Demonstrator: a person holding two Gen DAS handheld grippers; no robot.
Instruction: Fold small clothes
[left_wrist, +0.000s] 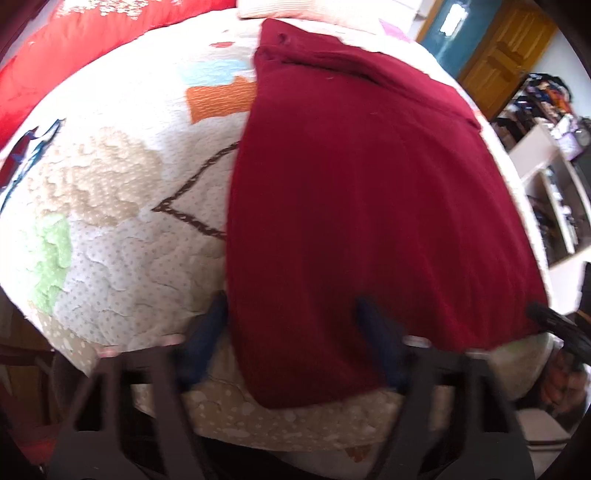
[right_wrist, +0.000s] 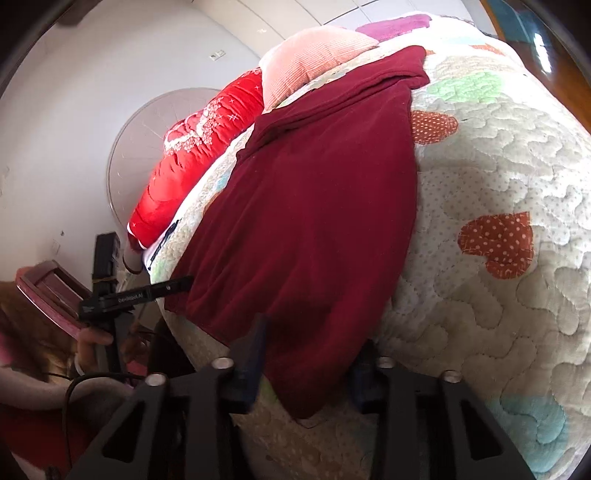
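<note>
A dark red garment (left_wrist: 362, 192) lies spread flat on the patchwork quilt (left_wrist: 122, 192), running from the near bed edge to the pillows. My left gripper (left_wrist: 295, 314) is open, its blue fingers straddling the garment's near left corner. The garment also shows in the right wrist view (right_wrist: 317, 206). My right gripper (right_wrist: 314, 350) is open, its fingers either side of the garment's near right corner, the right finger partly hidden by cloth. The left gripper (right_wrist: 177, 285) shows at the garment's other near corner.
A red duvet (right_wrist: 195, 147) and a pink pillow (right_wrist: 314, 62) lie at the head of the bed. A white shelf unit (left_wrist: 554, 192) and a wooden door (left_wrist: 506, 55) stand beyond the bed's right side. A wooden chair (right_wrist: 51, 291) stands by the bed.
</note>
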